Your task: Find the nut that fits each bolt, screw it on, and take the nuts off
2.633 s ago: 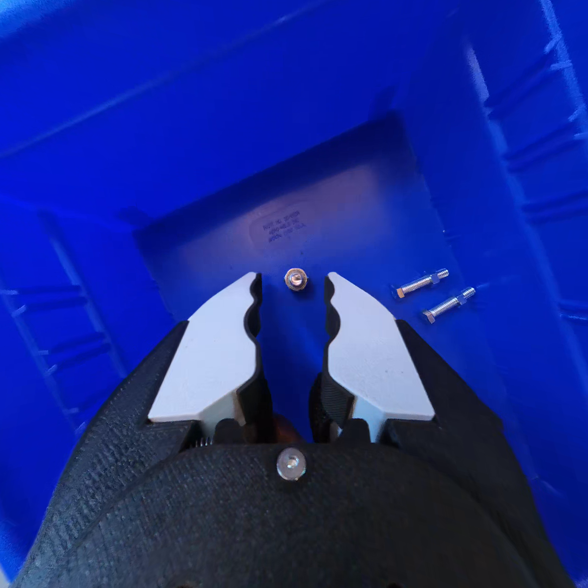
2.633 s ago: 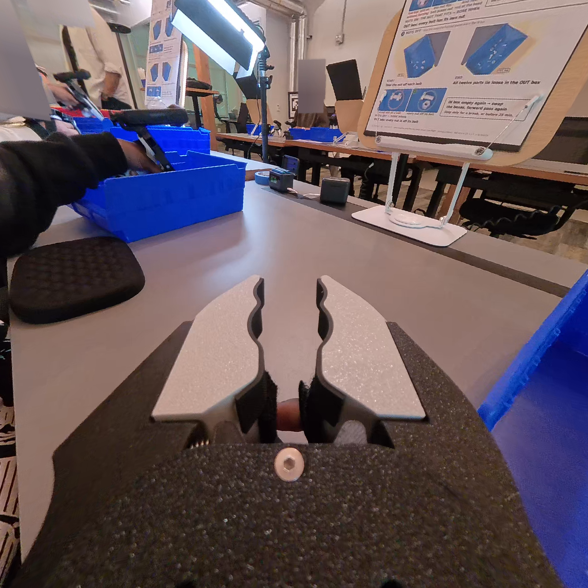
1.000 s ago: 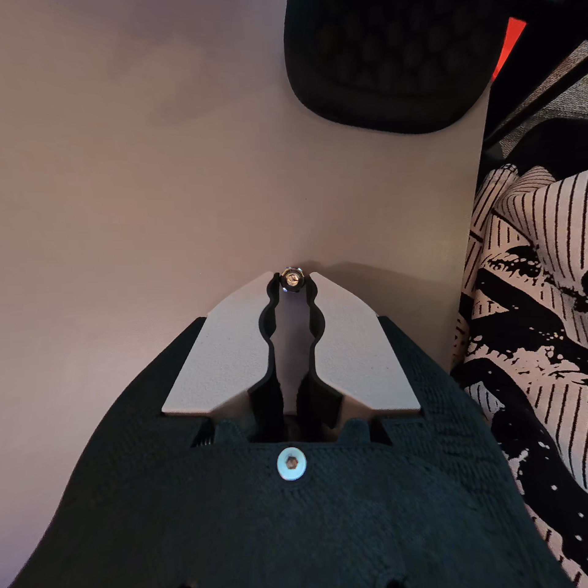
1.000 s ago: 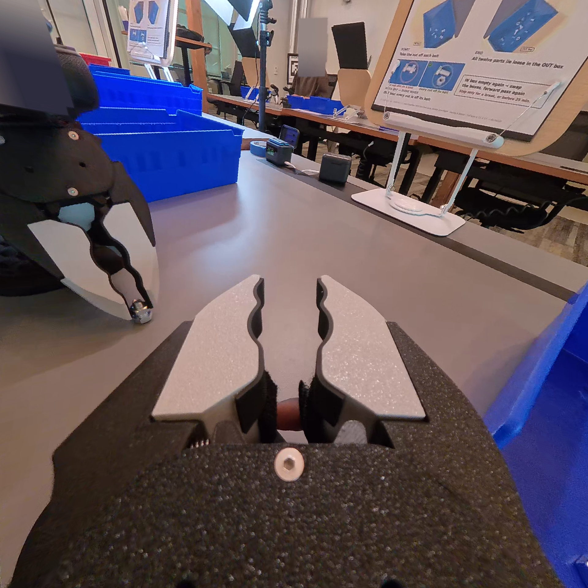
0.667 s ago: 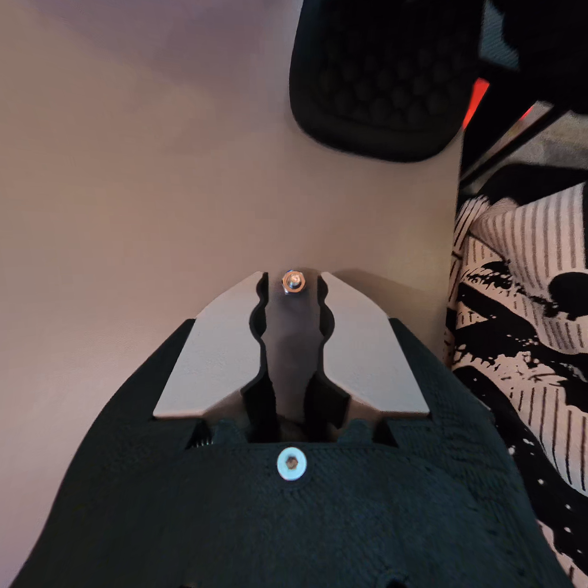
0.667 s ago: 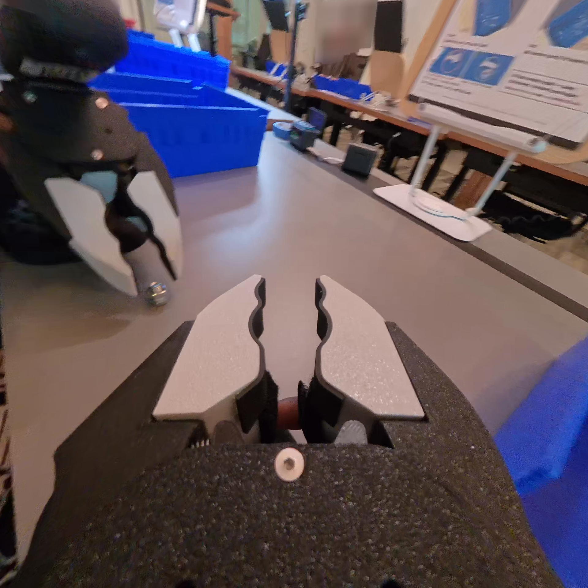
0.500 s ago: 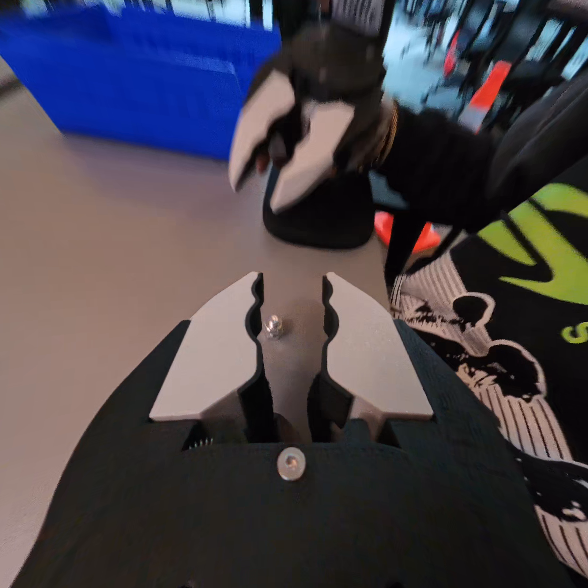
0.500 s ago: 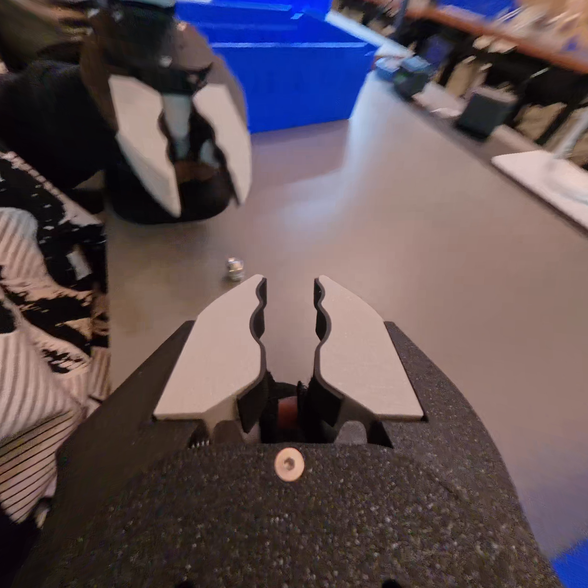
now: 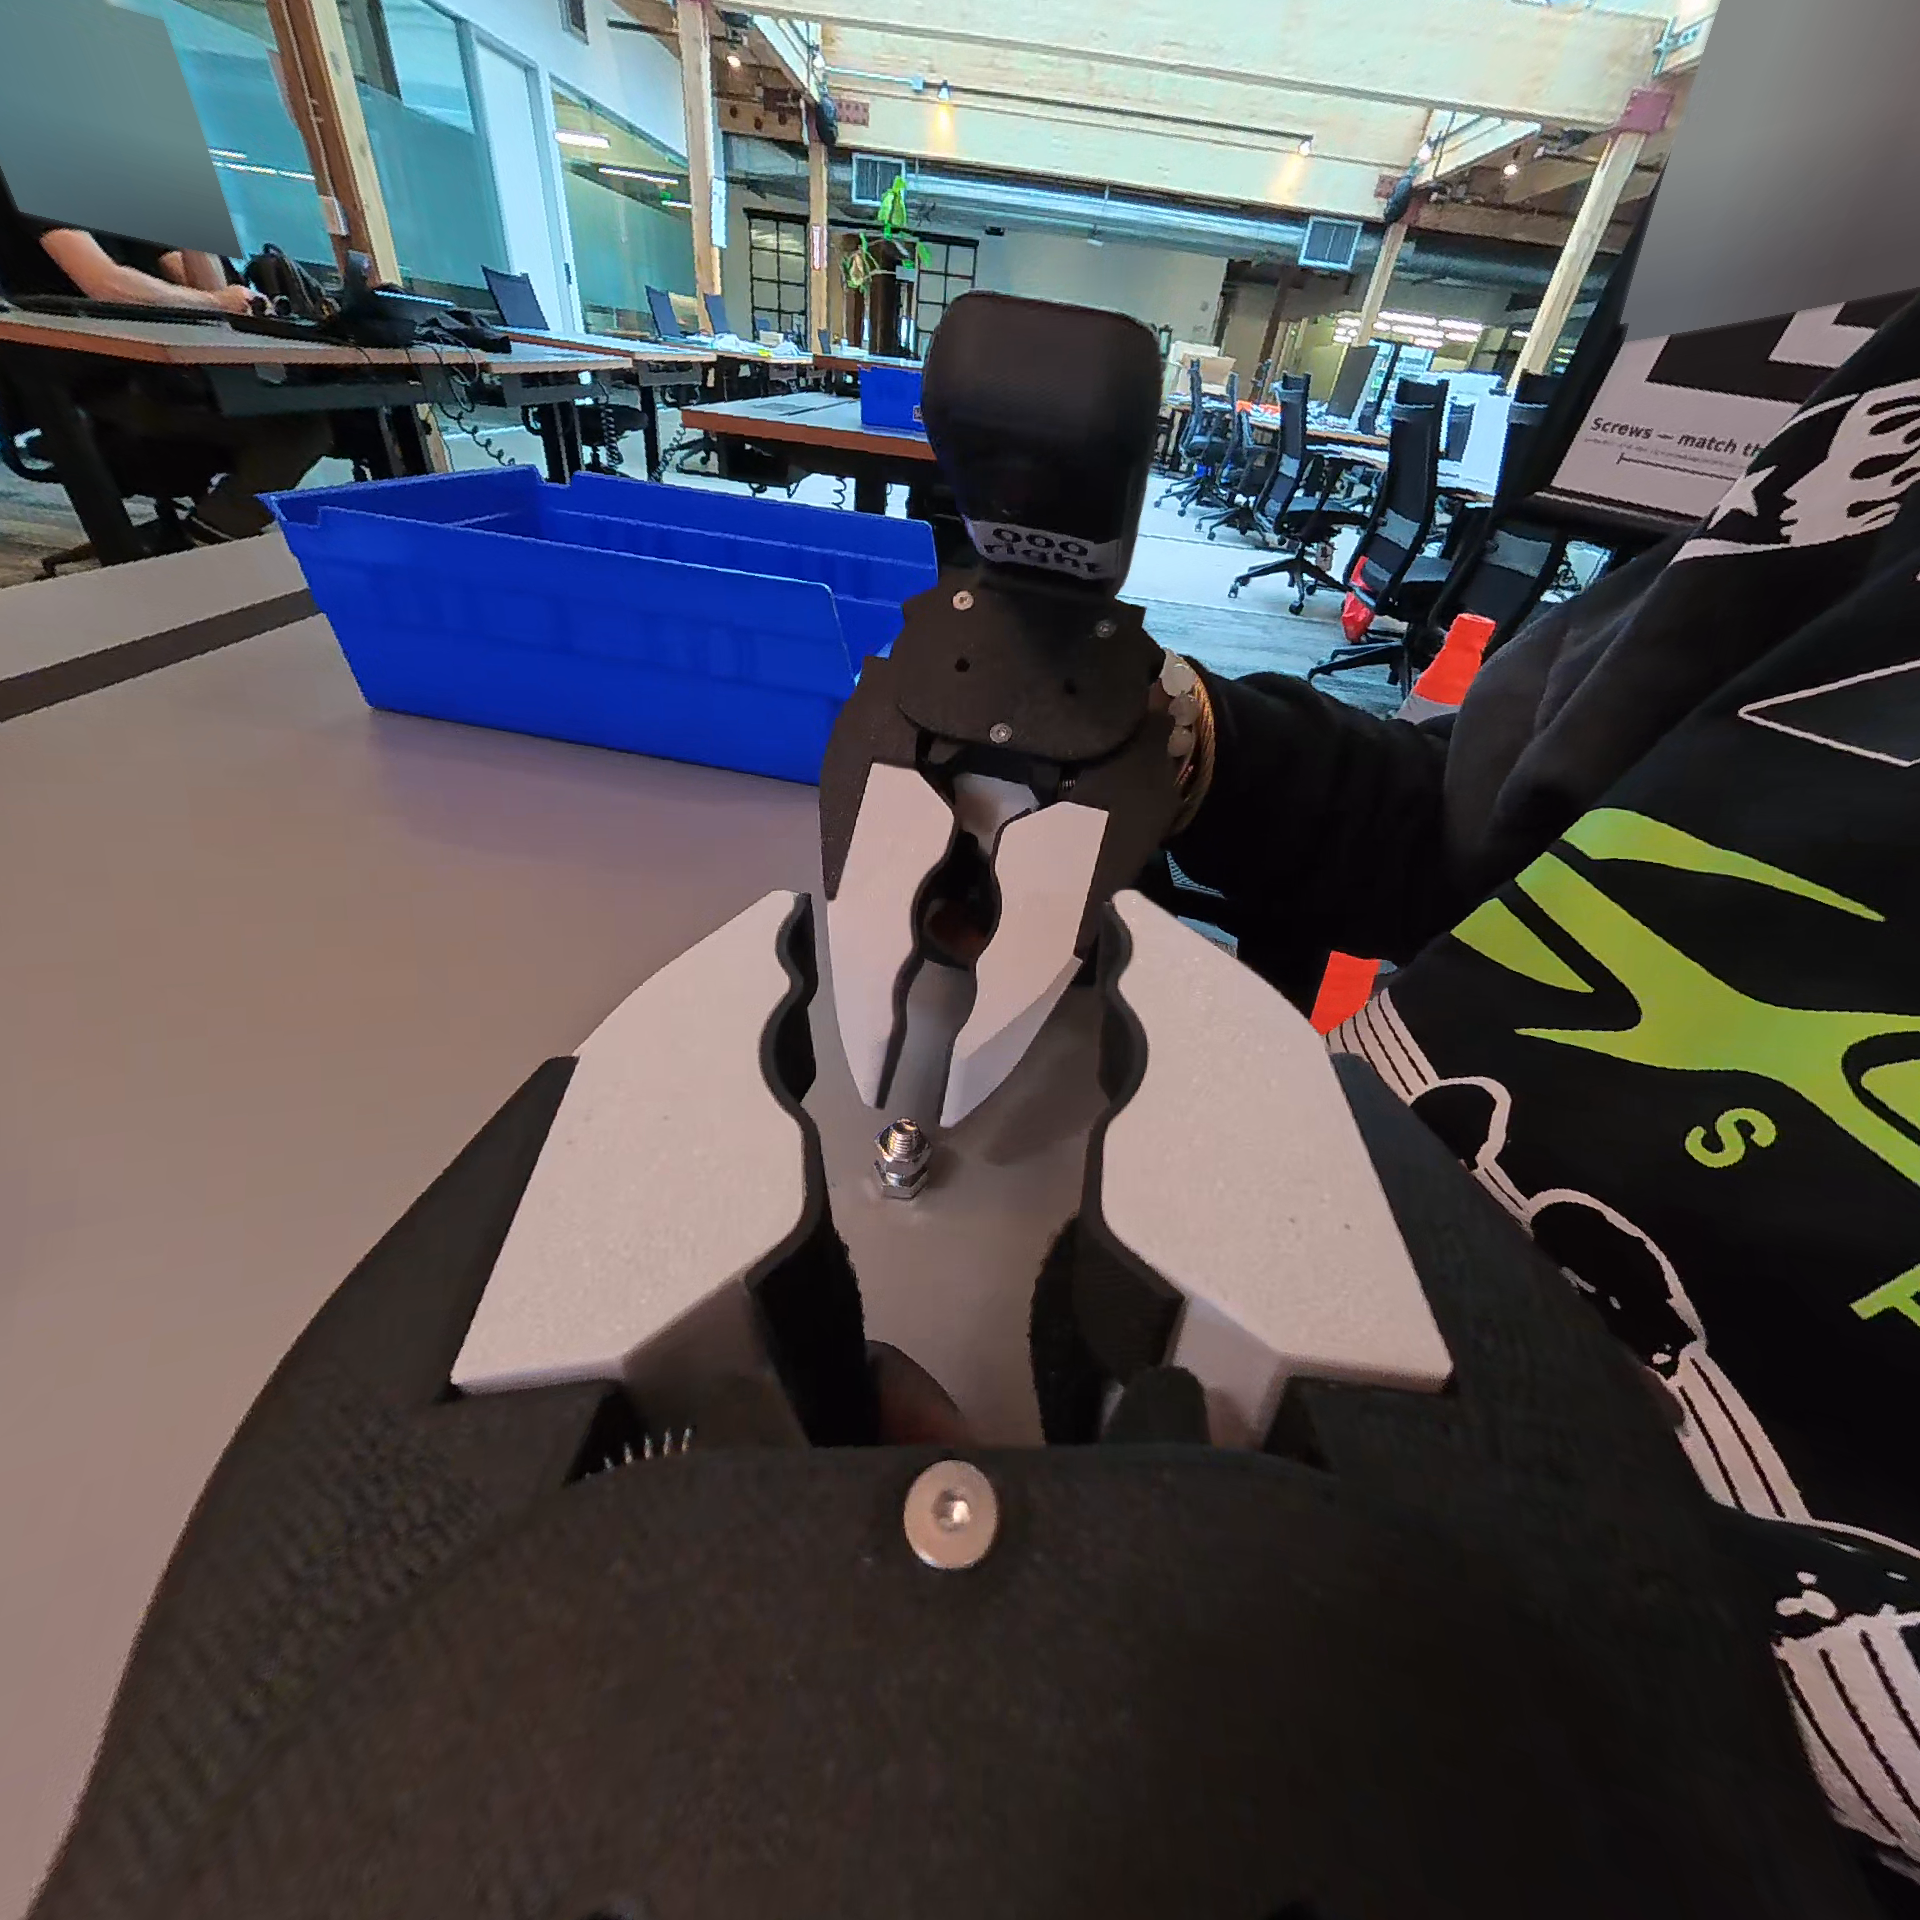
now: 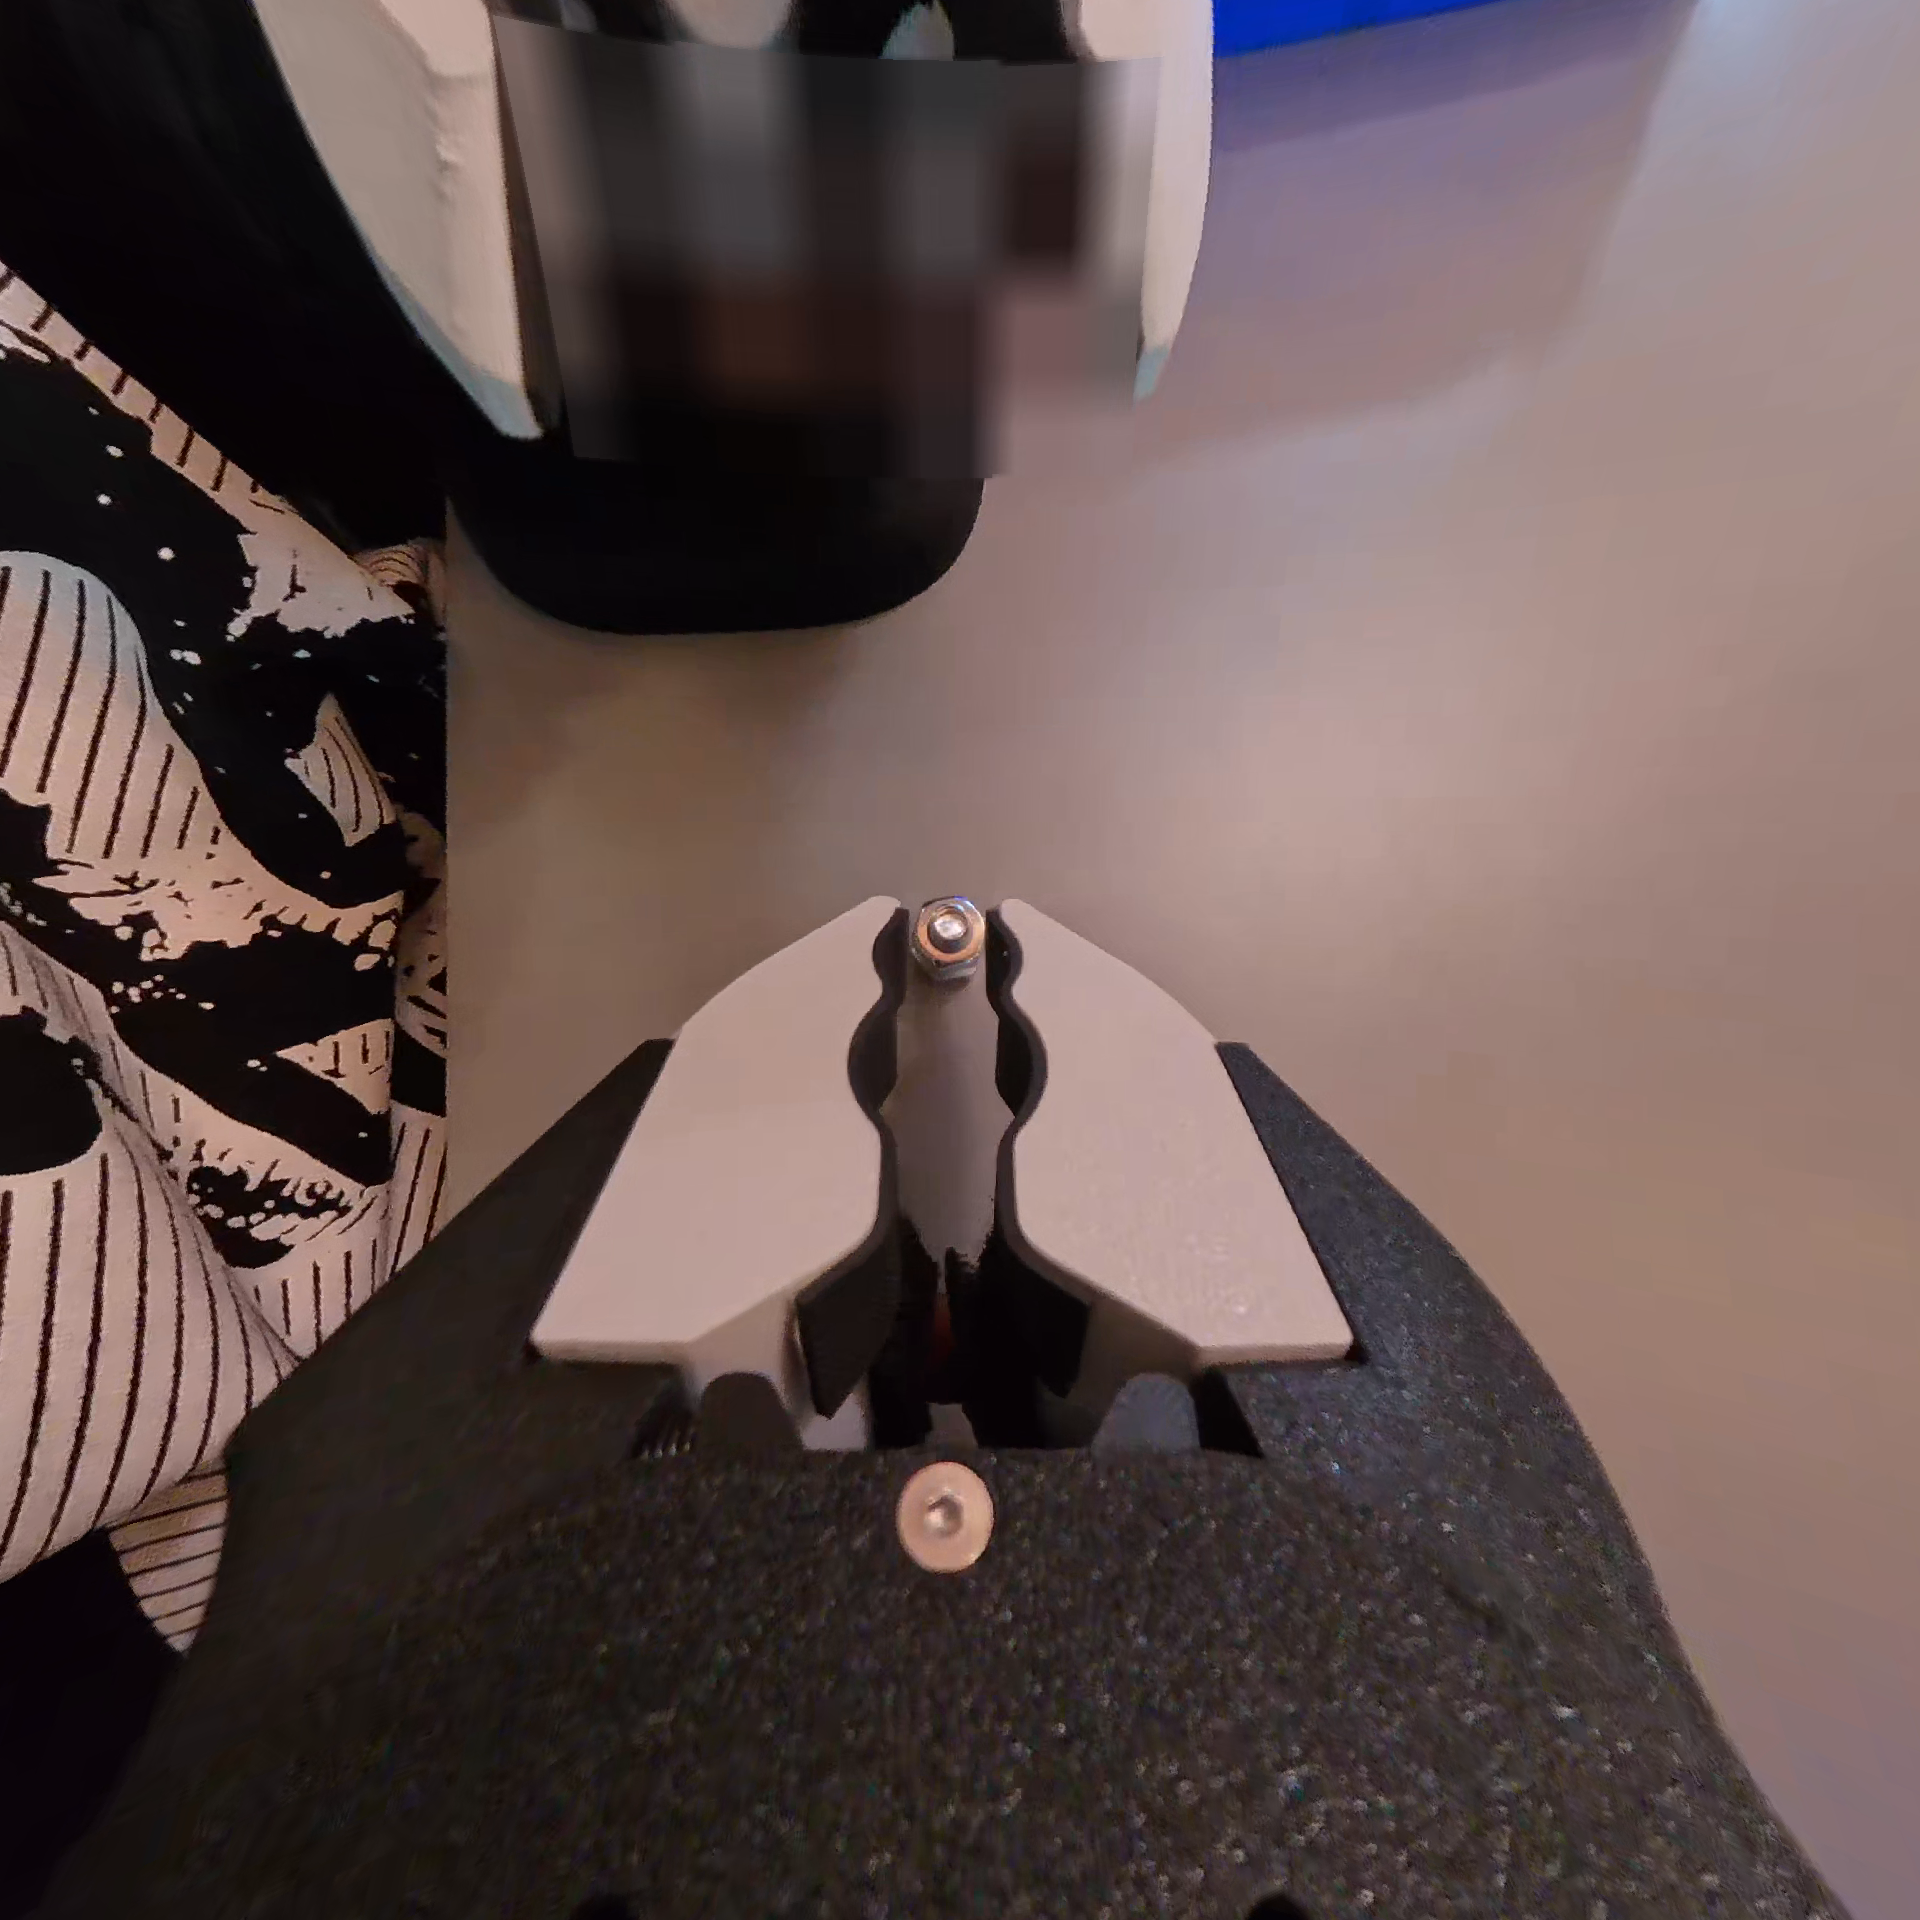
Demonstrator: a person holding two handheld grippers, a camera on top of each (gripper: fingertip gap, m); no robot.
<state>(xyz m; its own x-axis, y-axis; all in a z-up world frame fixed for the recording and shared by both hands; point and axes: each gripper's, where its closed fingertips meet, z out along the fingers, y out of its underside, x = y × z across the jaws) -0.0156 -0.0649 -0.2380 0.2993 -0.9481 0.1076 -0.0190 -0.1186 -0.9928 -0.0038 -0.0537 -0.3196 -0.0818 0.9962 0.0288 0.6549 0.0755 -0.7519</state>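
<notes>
A short silver bolt with a nut on it (image 9: 902, 1158) stands upright on the grey table (image 9: 312, 935), apart from both grippers. My left gripper (image 9: 956, 914) is open and empty, with a finger on each side of the bolt and not touching it. My right gripper (image 9: 909, 1107) points straight down, its tips just above the bolt's top. In the right wrist view the bolt and nut (image 10: 945, 940) show end-on between the tips of my right gripper (image 10: 945, 909). Its jaws are narrowed with a small gap on each side.
A blue bin (image 9: 582, 634) stands farther back on the table. A black wrist pad (image 10: 727, 561) lies just beyond the bolt, near the table's edge (image 10: 447, 831). The person's patterned clothing (image 10: 156, 831) is close beside that edge. The left gripper's white fingers (image 10: 436, 208) show above. Across from one pair of fingers to the other is roughly 8 cm.
My left gripper took the bolt out of the blue bin, stood it on the table, opened and tilted up. My right gripper swung over, points down at the bolt and has narrowed.
</notes>
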